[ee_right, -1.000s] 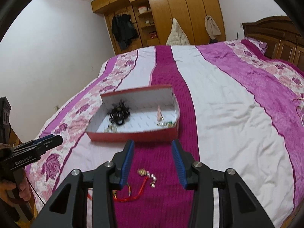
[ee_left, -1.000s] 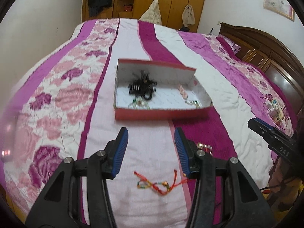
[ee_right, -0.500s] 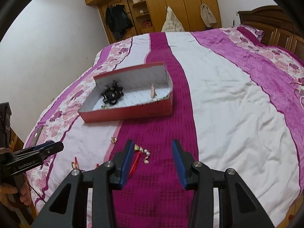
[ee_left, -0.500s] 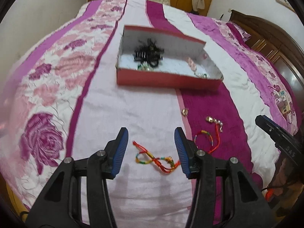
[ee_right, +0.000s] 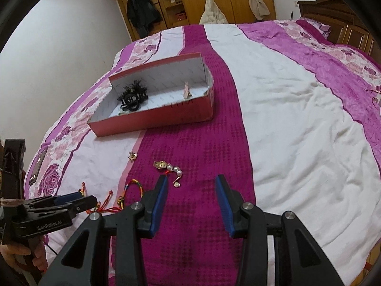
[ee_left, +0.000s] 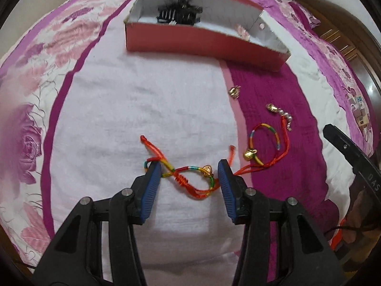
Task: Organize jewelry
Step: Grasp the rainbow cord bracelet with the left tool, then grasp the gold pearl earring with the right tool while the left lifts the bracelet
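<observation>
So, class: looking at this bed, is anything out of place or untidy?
Yes. Several pieces lie loose on the bedspread rather than in the red box: a tangled cord bracelet between the open left tool's fingers, another bracelet, a pearl charm and a small gold piece.

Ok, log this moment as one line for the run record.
step: reaching | left gripper: jaws open, straddling rainbow cord bracelet on bedspread | right gripper: open, empty | red box: not yet loaded
</observation>
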